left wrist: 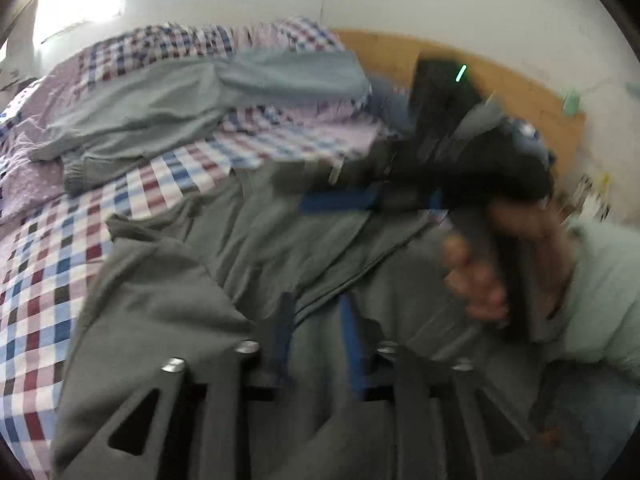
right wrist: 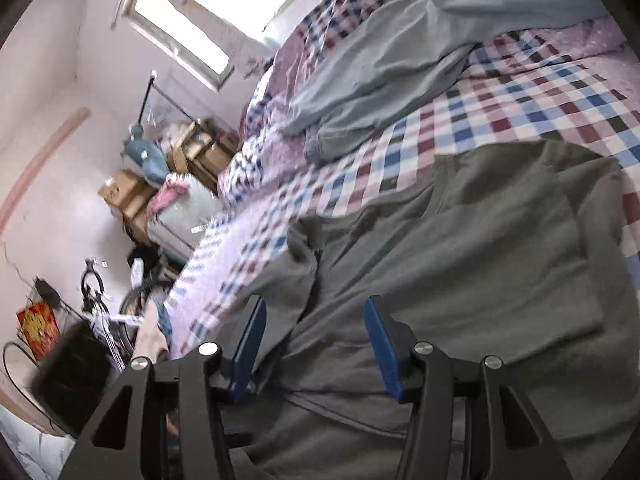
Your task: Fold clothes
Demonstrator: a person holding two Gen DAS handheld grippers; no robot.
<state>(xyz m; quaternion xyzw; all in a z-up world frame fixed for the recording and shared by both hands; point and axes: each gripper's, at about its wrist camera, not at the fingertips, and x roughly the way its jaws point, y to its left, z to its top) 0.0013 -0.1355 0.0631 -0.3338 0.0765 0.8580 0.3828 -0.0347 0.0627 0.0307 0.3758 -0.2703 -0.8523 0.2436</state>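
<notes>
A dark grey garment (left wrist: 240,260) (right wrist: 480,260) lies rumpled on the checked bedsheet (left wrist: 60,260) (right wrist: 520,100). My left gripper (left wrist: 318,320) hovers over it, its blue pads apart with only cloth showing below the gap. My right gripper (right wrist: 316,320) also stands open above the same garment, near its left edge. In the left wrist view the right gripper (left wrist: 320,186) is blurred, held by a hand (left wrist: 480,280) over the garment's far side. A light grey-blue garment (left wrist: 160,108) (right wrist: 400,60) with a gathered cuff lies farther back on the bed.
A wooden headboard (left wrist: 520,92) stands behind the bed. A pale green sleeve (left wrist: 600,288) is at the right. Beside the bed are cardboard boxes (right wrist: 124,196), a bicycle (right wrist: 104,300) and a window (right wrist: 216,12) in the wall.
</notes>
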